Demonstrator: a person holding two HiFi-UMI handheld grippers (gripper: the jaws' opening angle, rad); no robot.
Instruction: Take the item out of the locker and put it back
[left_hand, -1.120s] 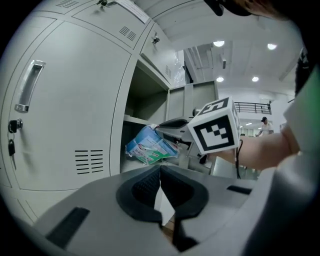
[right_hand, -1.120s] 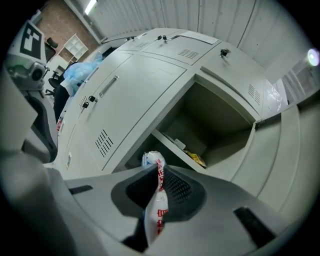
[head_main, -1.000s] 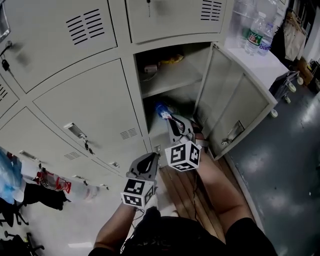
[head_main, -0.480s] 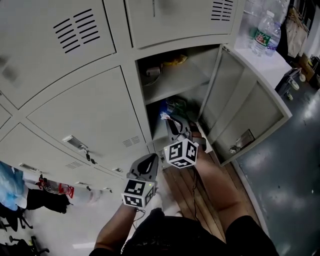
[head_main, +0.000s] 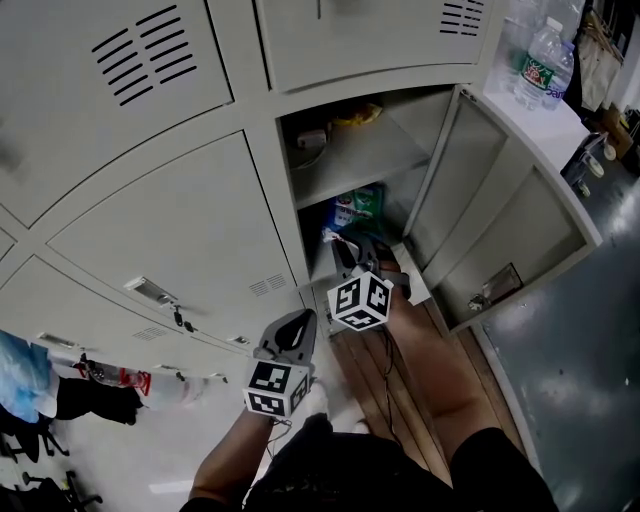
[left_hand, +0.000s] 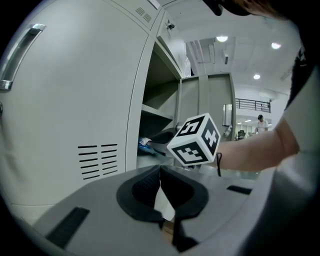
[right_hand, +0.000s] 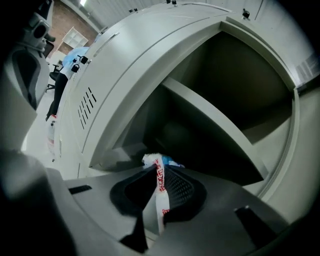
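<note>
Grey lockers, one open, packet right at its mouth

Grey lockers fill the frame's left and top, with dark floor (head_main: 590, 390) at lower right. The open locker (head_main: 405, 120) sits at centre, its door (head_main: 500, 200) swung out to the right, and bottles (head_main: 540, 65) stand in the upper right corner. A yellow thing (head_main: 357, 114) lies on the shelf (head_main: 365, 160), with a green pack (head_main: 365, 200) below it. The right gripper (head_main: 345, 248) pinches a white, red-printed packet (right_hand: 151, 160) at the lower compartment's mouth, its jaws having just been opening slightly. The left gripper (left_hand: 160, 169) hangs at lower left, closed on nothing. The compartment's back is too dark to read.
</note>
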